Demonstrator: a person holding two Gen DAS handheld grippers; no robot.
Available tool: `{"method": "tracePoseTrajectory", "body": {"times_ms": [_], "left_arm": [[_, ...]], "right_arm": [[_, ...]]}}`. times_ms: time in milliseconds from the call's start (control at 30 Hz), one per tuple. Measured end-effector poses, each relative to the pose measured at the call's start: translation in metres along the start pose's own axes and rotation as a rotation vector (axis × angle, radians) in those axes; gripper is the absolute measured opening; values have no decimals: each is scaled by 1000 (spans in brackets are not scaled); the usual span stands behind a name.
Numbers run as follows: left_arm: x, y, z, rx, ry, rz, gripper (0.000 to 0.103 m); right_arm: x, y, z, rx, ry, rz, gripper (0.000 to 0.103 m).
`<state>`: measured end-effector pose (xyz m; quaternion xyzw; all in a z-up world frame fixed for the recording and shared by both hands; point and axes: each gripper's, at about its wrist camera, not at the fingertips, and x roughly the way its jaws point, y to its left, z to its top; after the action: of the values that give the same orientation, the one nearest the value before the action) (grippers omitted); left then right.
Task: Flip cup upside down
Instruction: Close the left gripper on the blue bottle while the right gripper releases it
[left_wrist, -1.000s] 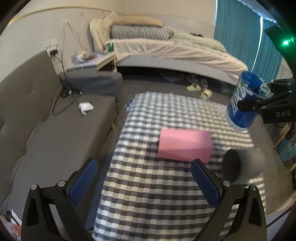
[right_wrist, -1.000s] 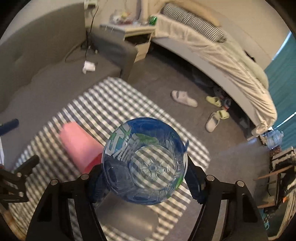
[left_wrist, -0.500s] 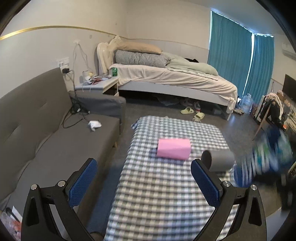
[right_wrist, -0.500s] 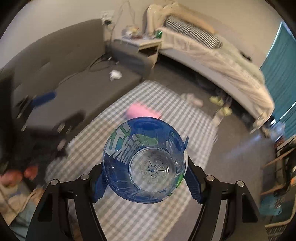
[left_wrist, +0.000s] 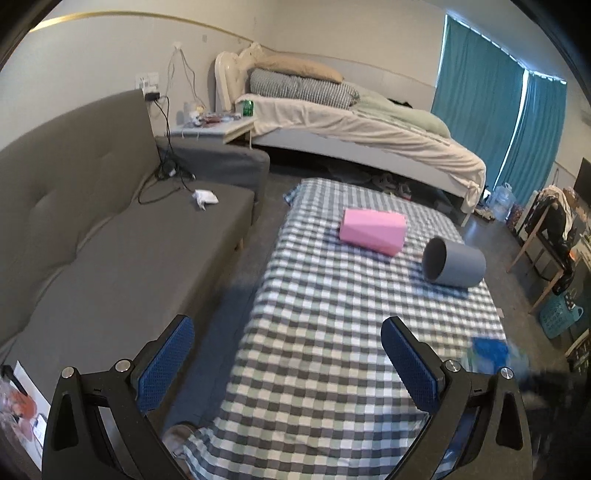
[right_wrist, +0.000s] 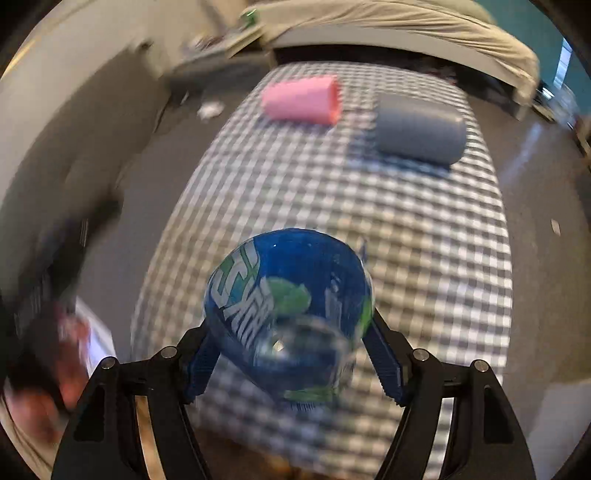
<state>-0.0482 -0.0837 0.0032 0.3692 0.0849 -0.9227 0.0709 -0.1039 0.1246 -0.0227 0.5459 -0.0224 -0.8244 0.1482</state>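
Clamped between the right gripper (right_wrist: 291, 354) fingers (right_wrist: 384, 365): a clear blue plastic cup (right_wrist: 290, 314), round, printed white and green, clear base toward the camera. Ahead, on the checked cloth of the counter (right_wrist: 369, 206), a faceted pink cup (right_wrist: 301, 98) and matte grey cylinder (right_wrist: 419, 127), both lying sideways. Left gripper (left_wrist: 288, 362) spread wide, holding nothing. Lower over the counter than half a second ago.
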Motion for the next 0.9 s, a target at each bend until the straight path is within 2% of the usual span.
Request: {"method": "tracePoseTrajectory", "body": {"times_ms": [100, 200, 400, 433, 500, 633, 800, 900], "left_arm": [[8, -5, -7, 16, 28, 4, 103], [12, -8, -12, 27, 48, 2, 103], [18, -16, -16, 59, 67, 1, 103], [18, -17, -16, 63, 66, 1, 103], [17, -21, -15, 71, 64, 8, 103], [11, -34, -12, 85, 54, 4, 103], [2, -56, -12, 109, 43, -15, 103], [-3, -73, -17, 111, 53, -40, 103]], "right_arm": [[11, -5, 7, 23, -49, -40, 72], [27, -8, 7, 25, -54, -56, 72], [37, -17, 5, 29, -89, -20, 73], [34, -16, 4, 24, -104, -14, 74], [22, -17, 2, 22, -153, 2, 91], [-15, -30, -8, 42, -278, 0, 93], [-57, -62, -35, 68, -423, -137, 93], [-67, -79, -50, 87, -469, -230, 93]]}}
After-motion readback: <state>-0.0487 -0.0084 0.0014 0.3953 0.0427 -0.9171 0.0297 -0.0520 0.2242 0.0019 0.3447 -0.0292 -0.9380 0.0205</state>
